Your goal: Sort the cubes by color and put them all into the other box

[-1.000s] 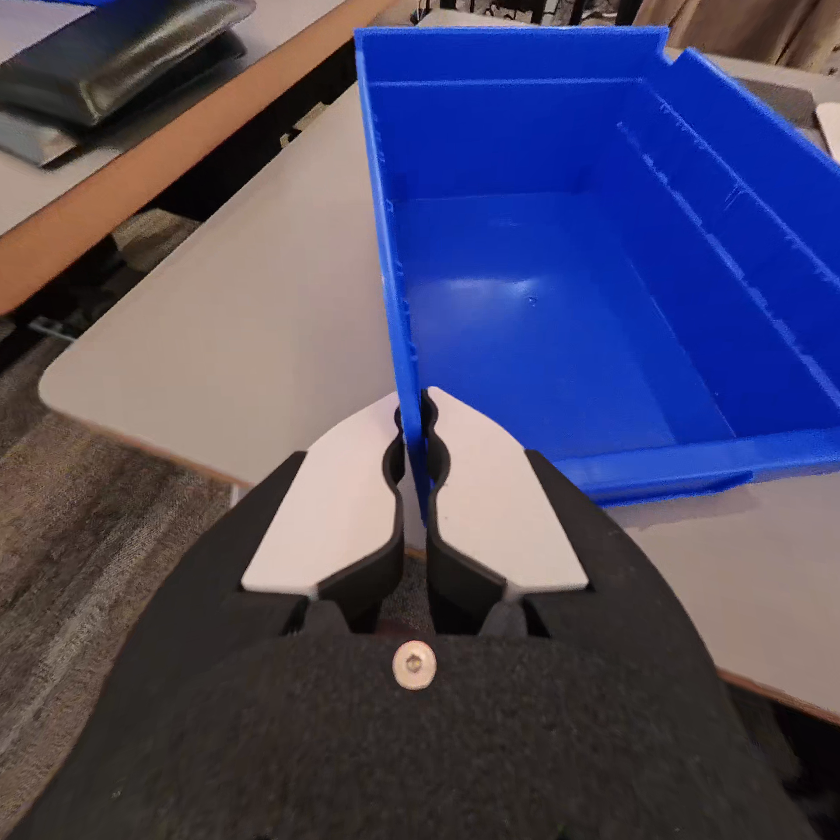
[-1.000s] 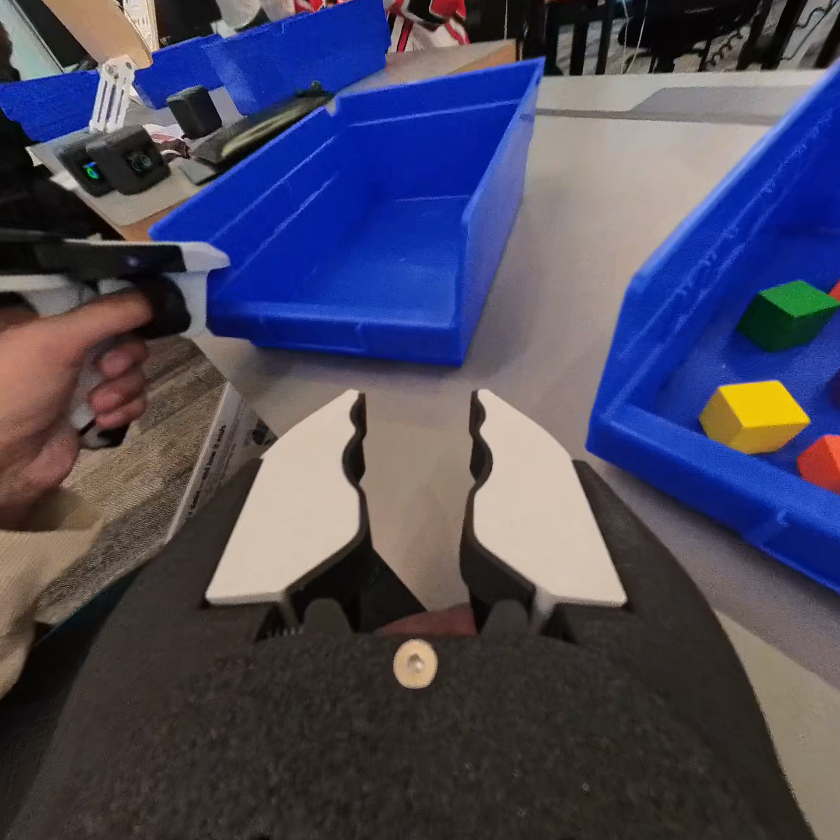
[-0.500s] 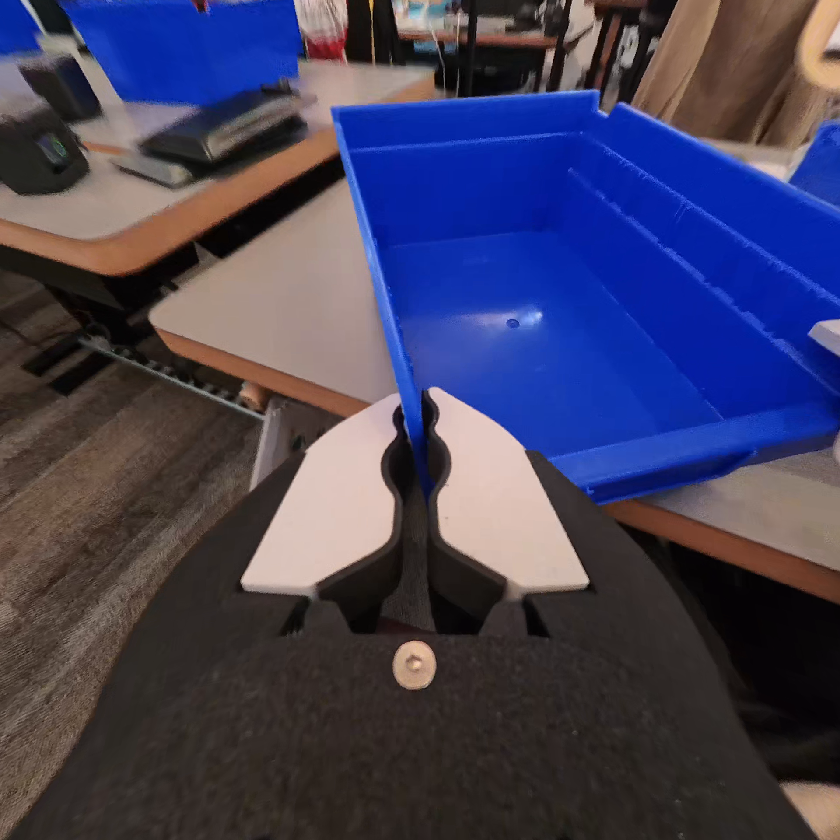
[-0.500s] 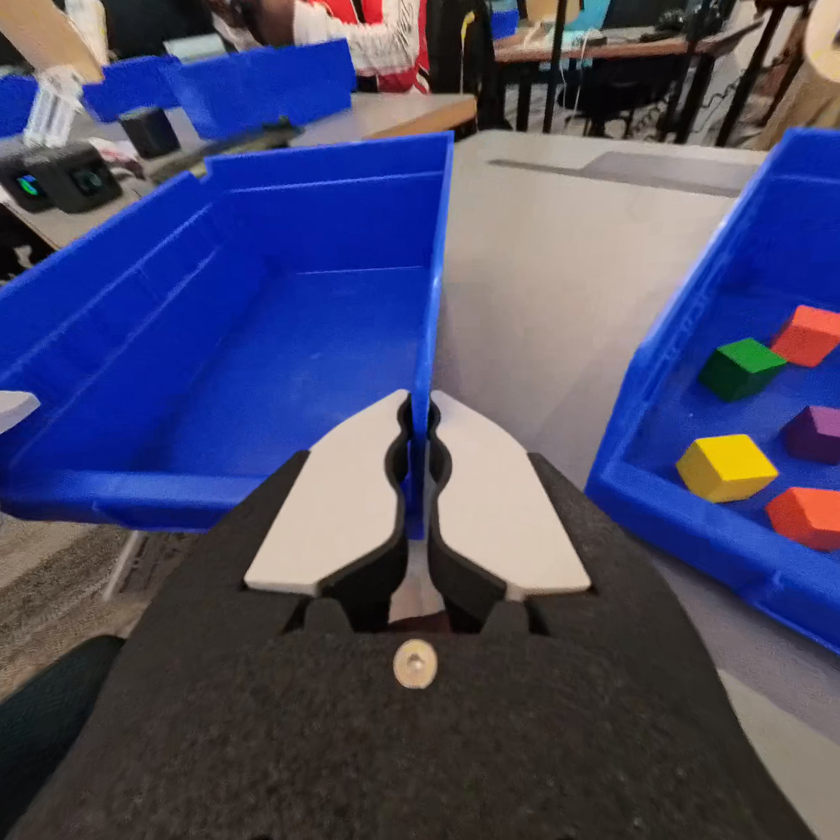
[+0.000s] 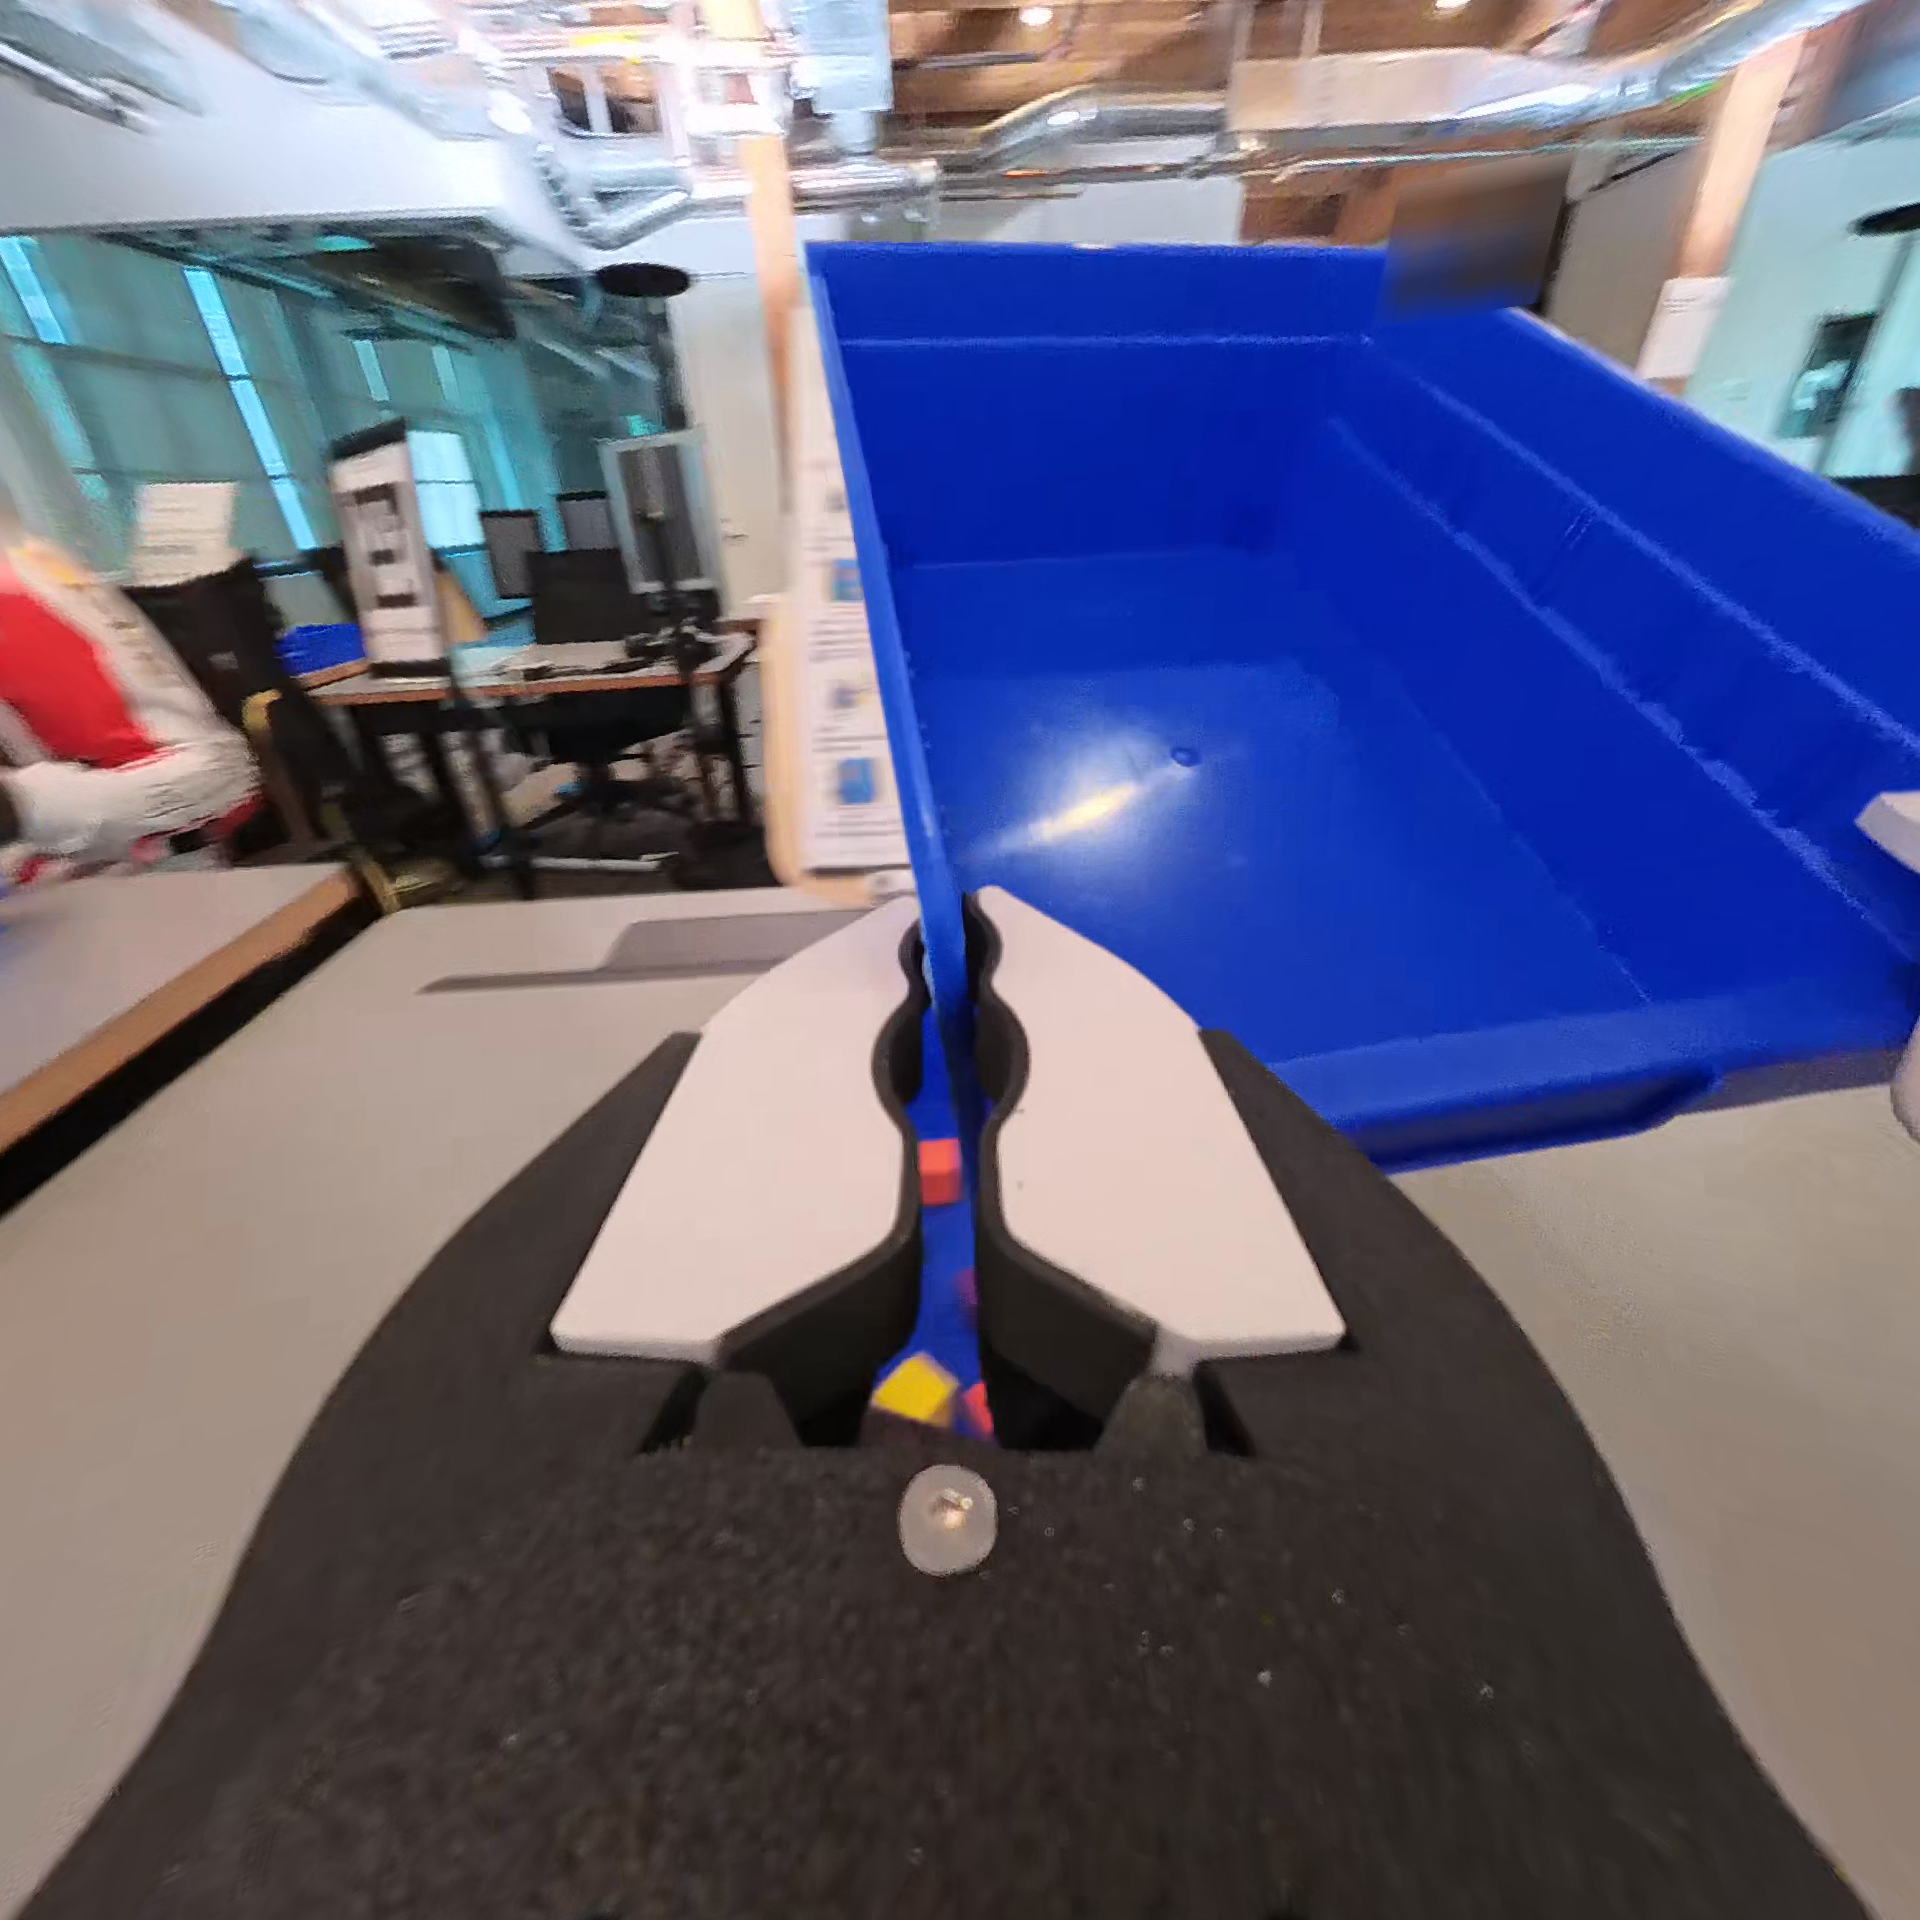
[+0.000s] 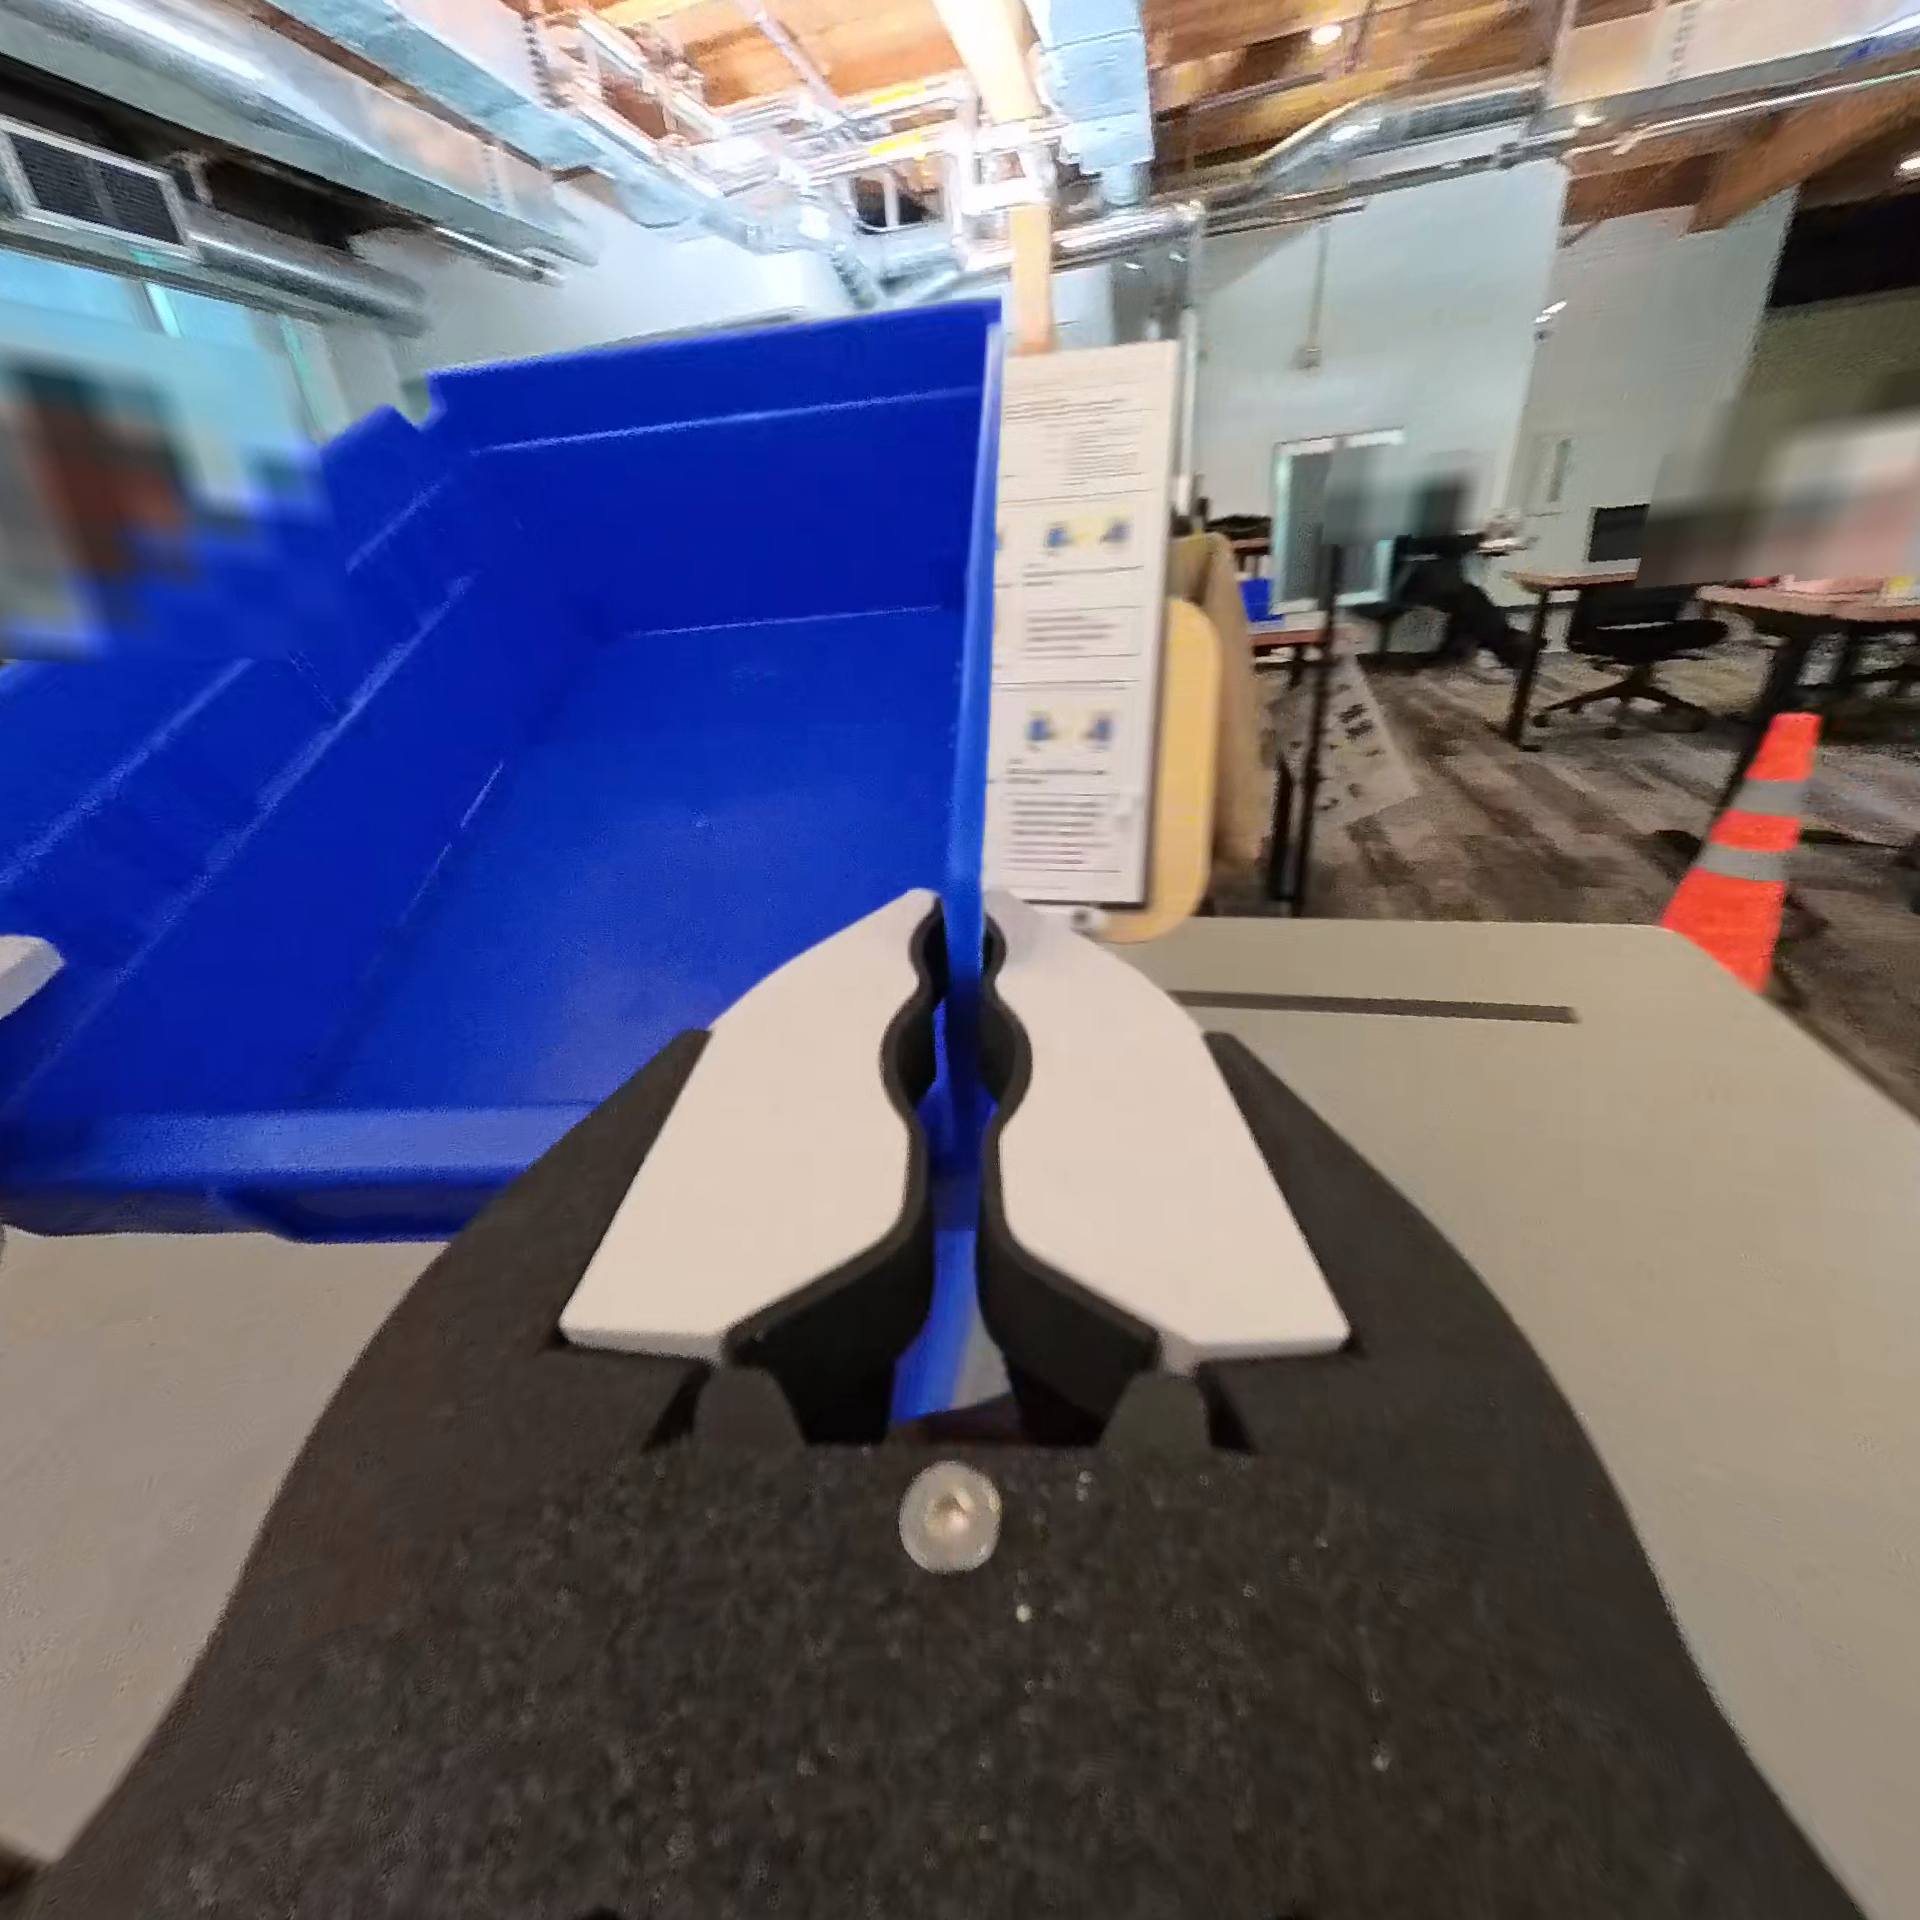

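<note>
In the left wrist view, the left gripper (image 5: 948,966) is pinching the left side wall of the empty blue bin (image 5: 1299,831), with its jaws pressed on the thin plastic from both sides. The bin is lifted off the grey table (image 5: 260,1195) and tilted, so that its bare floor faces the camera. Through the narrow gap between the jaws I see a second blue bin (image 5: 940,1262) lying below, with a red cube (image 5: 938,1166) and a yellow cube (image 5: 906,1390) in it. Other cubes there are mostly hidden. At the far right edge a pale fingertip of the other gripper shows.

In the right wrist view, the right gripper (image 6: 966,961) is pinching the right side wall of the same empty blue bin (image 6: 623,831), jaws pressed on the wall. The bin hangs between the two grippers, above the table (image 6: 1507,1195). An orange traffic cone (image 6: 1756,852) stands on the floor far behind.

I judge that the step in hand is to carry the empty bin to a new place, so no cube is sorted yet. To do it well, both grippers should move together at the same height and keep the same distance. Otherwise the thin walls may bend or slip out. The bin should go down flat, beside the cubes and not on them.
</note>
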`<state>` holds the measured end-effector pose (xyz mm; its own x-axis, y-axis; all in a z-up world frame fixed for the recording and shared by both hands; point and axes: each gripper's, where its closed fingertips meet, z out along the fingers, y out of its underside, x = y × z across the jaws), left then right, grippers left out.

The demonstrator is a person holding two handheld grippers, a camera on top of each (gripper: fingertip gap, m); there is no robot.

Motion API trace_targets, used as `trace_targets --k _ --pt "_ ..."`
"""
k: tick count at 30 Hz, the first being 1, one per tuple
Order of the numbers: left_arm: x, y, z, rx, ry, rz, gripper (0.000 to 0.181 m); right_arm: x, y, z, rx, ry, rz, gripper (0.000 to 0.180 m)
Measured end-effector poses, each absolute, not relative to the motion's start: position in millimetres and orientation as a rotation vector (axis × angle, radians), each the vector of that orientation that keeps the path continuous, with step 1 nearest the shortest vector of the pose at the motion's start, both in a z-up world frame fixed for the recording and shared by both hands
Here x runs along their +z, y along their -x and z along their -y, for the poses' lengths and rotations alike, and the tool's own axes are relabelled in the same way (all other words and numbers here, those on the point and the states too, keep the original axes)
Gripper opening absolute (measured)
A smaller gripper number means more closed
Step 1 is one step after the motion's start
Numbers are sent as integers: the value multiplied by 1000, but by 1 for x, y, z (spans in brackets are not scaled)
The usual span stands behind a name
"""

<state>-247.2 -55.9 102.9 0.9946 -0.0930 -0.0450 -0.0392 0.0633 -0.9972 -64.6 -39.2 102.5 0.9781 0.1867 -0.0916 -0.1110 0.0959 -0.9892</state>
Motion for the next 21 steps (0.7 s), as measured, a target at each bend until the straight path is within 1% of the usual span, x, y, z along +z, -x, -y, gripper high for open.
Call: trace_targets --k 2,4,9,15,21 --pt "103 184 35 -110 1508 -165 4 103 0 36 132 1462 -10 3" --pt "90 121 19 -190 1538 -212 4 96 -63 35 61 1488 -81 3" --pt "28 1 0 -305 1643 -293 4 42 -184 32 -10 1631 -192 3" --pt "-42 -68 -13 -321 1758 -378 5 -42 -254 26 4 1817 -227 3" --pt "-99 -97 -31 -300 1871 -440 7 -100 -283 2 55 1962 -243 3"
